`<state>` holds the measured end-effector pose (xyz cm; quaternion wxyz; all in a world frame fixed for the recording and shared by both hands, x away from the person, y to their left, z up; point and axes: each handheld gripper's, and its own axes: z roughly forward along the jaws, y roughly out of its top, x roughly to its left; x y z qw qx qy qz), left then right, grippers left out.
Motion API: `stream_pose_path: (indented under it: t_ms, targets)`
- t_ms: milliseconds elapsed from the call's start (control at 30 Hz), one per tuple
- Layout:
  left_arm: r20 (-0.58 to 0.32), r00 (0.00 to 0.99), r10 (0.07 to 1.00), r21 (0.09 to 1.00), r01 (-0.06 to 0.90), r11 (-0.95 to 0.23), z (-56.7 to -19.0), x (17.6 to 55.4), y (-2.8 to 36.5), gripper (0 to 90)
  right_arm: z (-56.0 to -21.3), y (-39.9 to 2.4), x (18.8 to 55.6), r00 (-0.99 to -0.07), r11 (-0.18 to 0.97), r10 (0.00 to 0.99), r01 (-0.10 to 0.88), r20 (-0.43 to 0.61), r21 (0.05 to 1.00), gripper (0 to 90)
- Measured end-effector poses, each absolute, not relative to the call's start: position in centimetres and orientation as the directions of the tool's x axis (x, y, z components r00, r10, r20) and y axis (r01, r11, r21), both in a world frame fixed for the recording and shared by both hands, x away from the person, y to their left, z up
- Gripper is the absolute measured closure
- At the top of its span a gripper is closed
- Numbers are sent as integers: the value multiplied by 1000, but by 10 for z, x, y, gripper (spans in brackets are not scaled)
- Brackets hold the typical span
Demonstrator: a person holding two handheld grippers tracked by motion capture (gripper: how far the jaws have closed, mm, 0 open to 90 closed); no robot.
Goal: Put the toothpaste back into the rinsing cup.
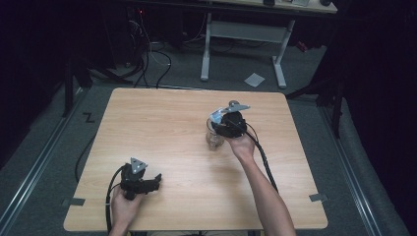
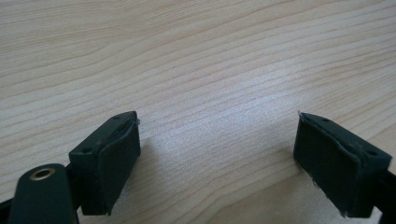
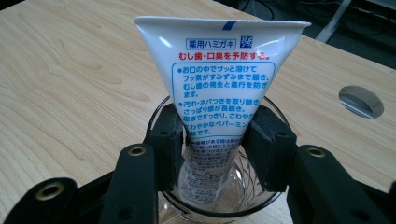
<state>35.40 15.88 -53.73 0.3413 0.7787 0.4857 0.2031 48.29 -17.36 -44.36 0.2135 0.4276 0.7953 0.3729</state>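
On table middle: glass [image 3: 212, 205] is stood, wide bare wood all round.
Tube [image 3: 219, 84]: held upright, crimp up, inside glass.
Right gripper [image 3: 217, 149]: jaws flank tube, grip not discernible.
Left gripper [image 2: 217, 163]: spread wide, nothing held.

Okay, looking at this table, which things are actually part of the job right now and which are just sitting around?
In use: toothpaste tube, standing cap-down in the clear glass; right tongs around the tube.
Idle: left tongs, open over bare table; paper scrap on the floor.

Bare pale wooden desk [image 1: 162, 128] lies open all around; the clear ribbed glass tumbler [image 3: 219, 205] with its upright white toothpaste tube [image 3: 219, 70] is the sole obstacle.
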Motion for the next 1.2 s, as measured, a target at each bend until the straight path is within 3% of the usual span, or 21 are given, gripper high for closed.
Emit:
stream_pose_path:
  t_ms: [967,1200]
  targets:
    - [-16,447,894,727,619,-296,-537,355,158,150,-438,-190,465,-540,320,842,498,0,806,461]
    - [-19,444,896,728,620,-292,-537,353,160,150,-431,-201,459,-539,237,840,476,68,847,426]
